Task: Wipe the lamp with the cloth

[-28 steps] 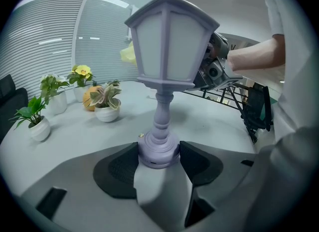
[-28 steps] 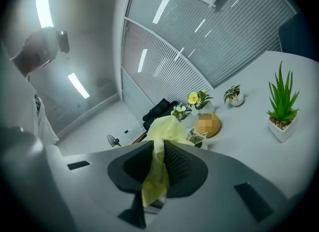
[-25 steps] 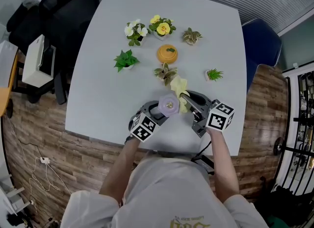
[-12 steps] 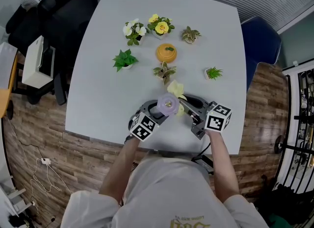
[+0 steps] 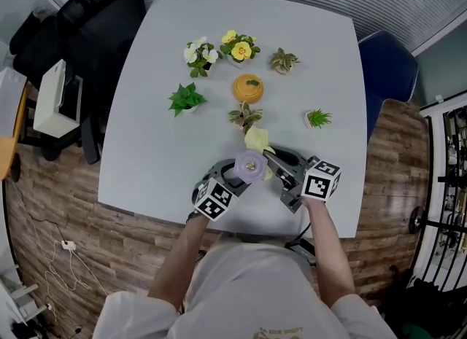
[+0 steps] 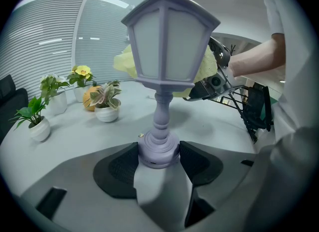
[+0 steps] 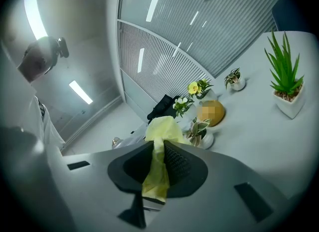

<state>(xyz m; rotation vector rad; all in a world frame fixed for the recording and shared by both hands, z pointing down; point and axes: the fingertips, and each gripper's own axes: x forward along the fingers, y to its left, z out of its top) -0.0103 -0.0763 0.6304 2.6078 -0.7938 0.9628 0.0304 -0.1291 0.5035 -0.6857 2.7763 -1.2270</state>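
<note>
A small lilac lantern-shaped lamp stands upright with its round base clamped between the jaws of my left gripper. From above its top shows near the table's front edge. My right gripper is shut on a yellow cloth. In the left gripper view that cloth lies against the far side of the lamp's head, with the right gripper behind it. In the head view the cloth sits just behind the lamp top, between both grippers.
Several small potted plants and an orange pumpkin-like ornament stand on the white table beyond the lamp. A black chair is at the left, a blue one at the right.
The yellow cloth has shifted up and slightly left along the lamp's head. Both grippers and the lamp stay near the table's front edge.
</note>
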